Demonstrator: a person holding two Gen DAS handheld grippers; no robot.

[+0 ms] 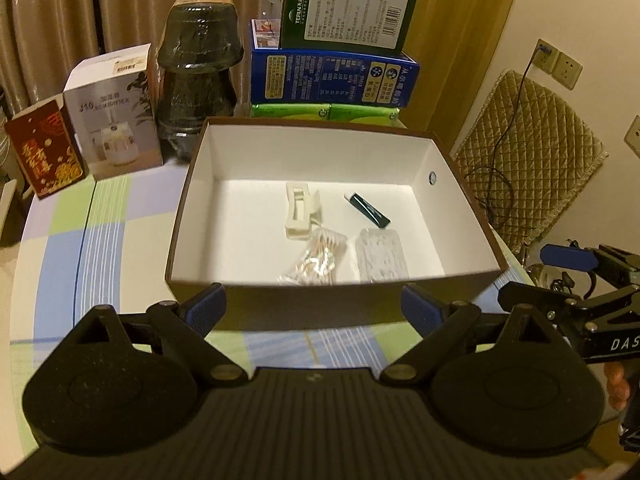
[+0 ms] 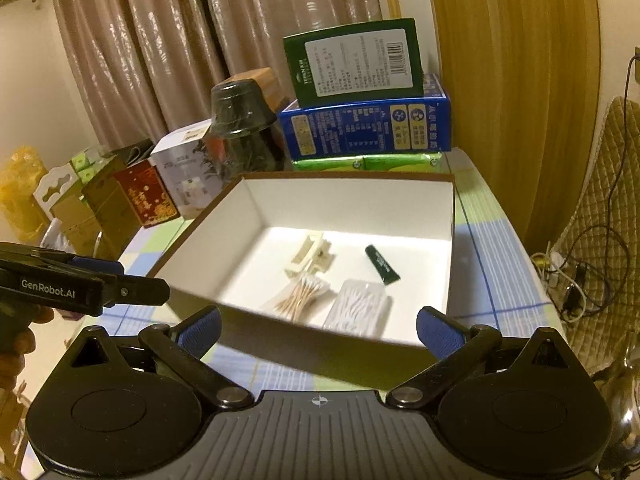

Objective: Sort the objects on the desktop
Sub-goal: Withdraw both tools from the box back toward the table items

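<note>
An open brown box with a white inside (image 1: 248, 216) (image 2: 248, 216) stands on the checked tablecloth. In it lie a white clip (image 1: 300, 212) (image 2: 314, 256), a small dark green tube (image 1: 370, 210) (image 2: 382, 265), a bag of cotton swabs (image 1: 318, 258) (image 2: 302, 294) and a clear pack of white picks (image 1: 382, 254) (image 2: 358, 306). My left gripper (image 1: 316, 310) is open and empty, just short of the box's near wall. My right gripper (image 2: 318, 334) is open and empty at the box's near right corner. Each gripper shows at the edge of the other's view.
Behind the box stand a blue carton (image 1: 332, 76) with a green carton (image 1: 348, 12) on it, a dark wrapped jar stack (image 1: 198, 68), a white product box (image 1: 116, 116) and a red box (image 1: 44, 148). A quilted chair (image 1: 528, 160) and cables are at right.
</note>
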